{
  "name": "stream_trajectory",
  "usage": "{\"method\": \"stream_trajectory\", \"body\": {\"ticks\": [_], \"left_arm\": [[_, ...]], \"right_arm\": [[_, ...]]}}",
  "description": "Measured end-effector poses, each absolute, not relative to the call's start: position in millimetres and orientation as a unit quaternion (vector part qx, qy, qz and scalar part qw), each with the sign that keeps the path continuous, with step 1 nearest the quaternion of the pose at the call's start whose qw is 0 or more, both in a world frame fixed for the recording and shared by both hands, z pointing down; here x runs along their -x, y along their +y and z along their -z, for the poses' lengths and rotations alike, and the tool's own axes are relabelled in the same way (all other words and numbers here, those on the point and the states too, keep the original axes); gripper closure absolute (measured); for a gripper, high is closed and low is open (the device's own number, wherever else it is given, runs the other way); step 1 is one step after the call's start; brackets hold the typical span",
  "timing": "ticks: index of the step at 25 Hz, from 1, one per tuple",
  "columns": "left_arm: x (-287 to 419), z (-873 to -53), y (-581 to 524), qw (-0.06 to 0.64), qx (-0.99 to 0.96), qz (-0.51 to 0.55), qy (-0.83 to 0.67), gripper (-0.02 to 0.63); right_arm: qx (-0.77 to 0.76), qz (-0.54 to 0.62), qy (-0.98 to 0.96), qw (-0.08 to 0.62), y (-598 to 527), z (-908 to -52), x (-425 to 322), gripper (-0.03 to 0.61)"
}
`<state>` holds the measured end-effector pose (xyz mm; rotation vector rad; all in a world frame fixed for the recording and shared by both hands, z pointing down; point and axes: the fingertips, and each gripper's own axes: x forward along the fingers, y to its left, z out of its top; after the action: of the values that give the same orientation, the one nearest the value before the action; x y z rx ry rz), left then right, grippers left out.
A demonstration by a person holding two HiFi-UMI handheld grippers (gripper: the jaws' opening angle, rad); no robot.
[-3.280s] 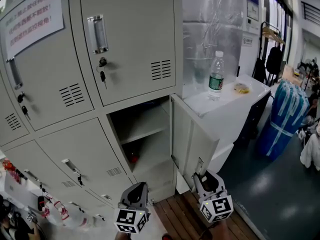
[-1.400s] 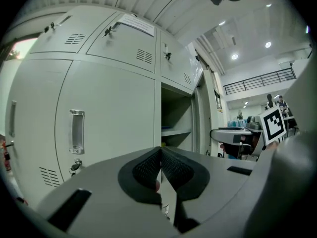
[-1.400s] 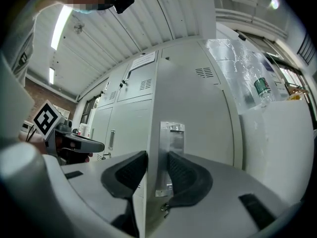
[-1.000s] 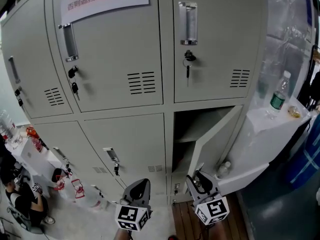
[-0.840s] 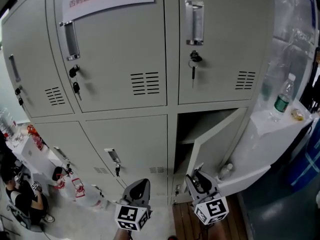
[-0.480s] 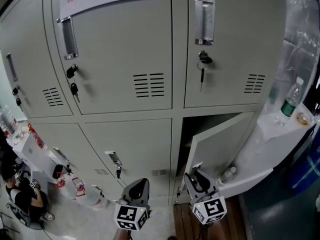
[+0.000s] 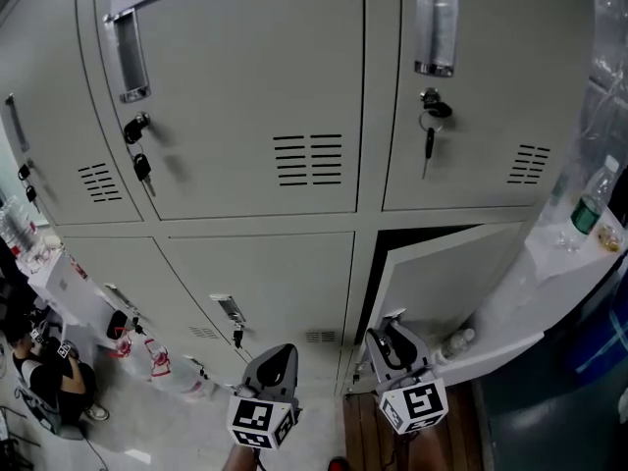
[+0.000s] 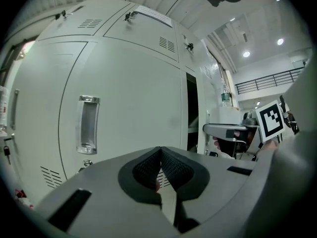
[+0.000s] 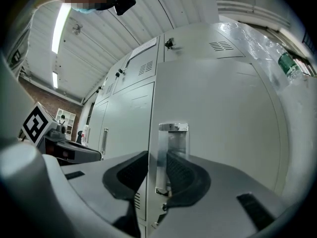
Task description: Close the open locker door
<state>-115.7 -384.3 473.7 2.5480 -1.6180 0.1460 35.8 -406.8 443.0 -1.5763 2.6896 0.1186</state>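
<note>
The open locker door (image 7: 442, 283) is in the bottom row, right column, and stands ajar by a narrow dark gap (image 7: 378, 263). My right gripper (image 7: 386, 334) is shut on the door's free edge beside its metal handle (image 9: 172, 150). In the right gripper view (image 9: 157, 165) the jaws have just been closing, with the door edge (image 9: 150, 133) between the pads. My left gripper (image 7: 278, 353) hangs in front of the closed locker to the left, apart from it. In the left gripper view (image 8: 161, 155) its pads meet, holding nothing, and the gap (image 8: 191, 113) shows at right.
Closed lockers fill the wall; keys (image 7: 429, 135) hang in the lock above. A water bottle (image 7: 592, 204) stands on a white ledge (image 7: 549, 263) at right, another bottle (image 7: 456, 341) below it. A person (image 7: 44, 381) and several bottles (image 7: 157, 361) are low left.
The door has swung toward the locker frame and the dark gap has narrowed. Both grippers have moved closer to the lockers, the right one travelling with the door edge.
</note>
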Motion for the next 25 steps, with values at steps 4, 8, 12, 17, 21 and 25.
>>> {"method": "stream_trajectory", "body": {"ticks": [4,8,12,17,21,25], "left_arm": [[122.2,-473.5,-387.7,0.061,-0.837,-0.048,-0.541,0.592],[127.5,-473.9,-391.2,0.061,-0.833,-0.049,-0.548,0.592],[130.8,-474.1,-394.8,0.062,-0.829,-0.049,-0.553,0.592],[131.3,-475.3,-398.8,0.062,-0.827,-0.050,-0.557,0.592],[129.8,-476.0,-400.0,0.064,-0.825,-0.050,-0.559,0.592],[132.7,-475.7,-400.9,0.063,-0.821,-0.052,-0.565,0.592]], "right_arm": [[0.502,-0.032,0.864,0.015,-416.2,-443.3,-31.3,0.460],[0.502,-0.029,0.864,0.017,-425.8,-443.8,-29.2,0.459],[0.498,-0.030,0.866,0.016,-432.6,-443.5,-27.4,0.459],[0.494,-0.030,0.869,0.018,-439.4,-443.7,-26.0,0.459],[0.492,-0.029,0.870,0.018,-444.8,-443.8,-25.3,0.459],[0.493,-0.029,0.870,0.018,-449.8,-444.0,-25.2,0.459]]}}
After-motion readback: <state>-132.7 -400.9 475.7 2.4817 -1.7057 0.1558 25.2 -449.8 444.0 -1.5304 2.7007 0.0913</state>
